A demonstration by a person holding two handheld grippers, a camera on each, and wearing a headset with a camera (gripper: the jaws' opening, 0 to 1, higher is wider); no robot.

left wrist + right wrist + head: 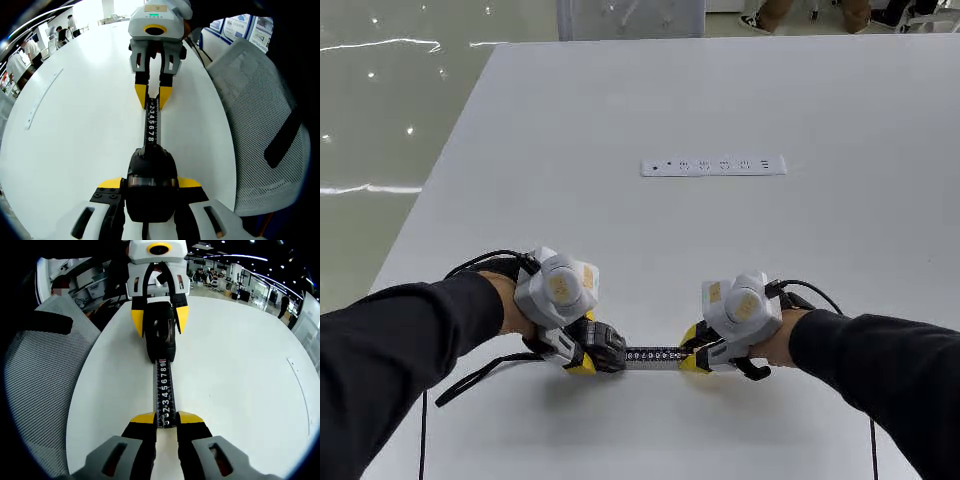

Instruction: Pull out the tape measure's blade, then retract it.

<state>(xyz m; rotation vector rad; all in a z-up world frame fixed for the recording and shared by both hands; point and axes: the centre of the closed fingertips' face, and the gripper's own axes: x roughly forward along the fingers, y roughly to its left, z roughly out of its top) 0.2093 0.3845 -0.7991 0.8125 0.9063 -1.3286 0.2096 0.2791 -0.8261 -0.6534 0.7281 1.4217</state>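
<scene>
A black tape measure case (pixel 604 347) lies near the table's front edge, clamped in my left gripper (pixel 582 352). In the left gripper view the case (pixel 150 180) sits between the yellow-tipped jaws of that gripper (pixel 150 183). A short stretch of numbered blade (pixel 656 354) runs from the case to my right gripper (pixel 690 355), which is shut on the blade's end. The right gripper view shows the blade (pixel 164 390) coming out of the case (pixel 160 337) and ending between the right gripper's (pixel 166 418) jaws.
A white power strip (pixel 714 165) lies flat in the middle of the white table (pixel 720 100). A grey mesh chair (pixel 260 125) stands at the table's near edge. Black cables (pixel 480 372) trail from both grippers. People sit at desks far off.
</scene>
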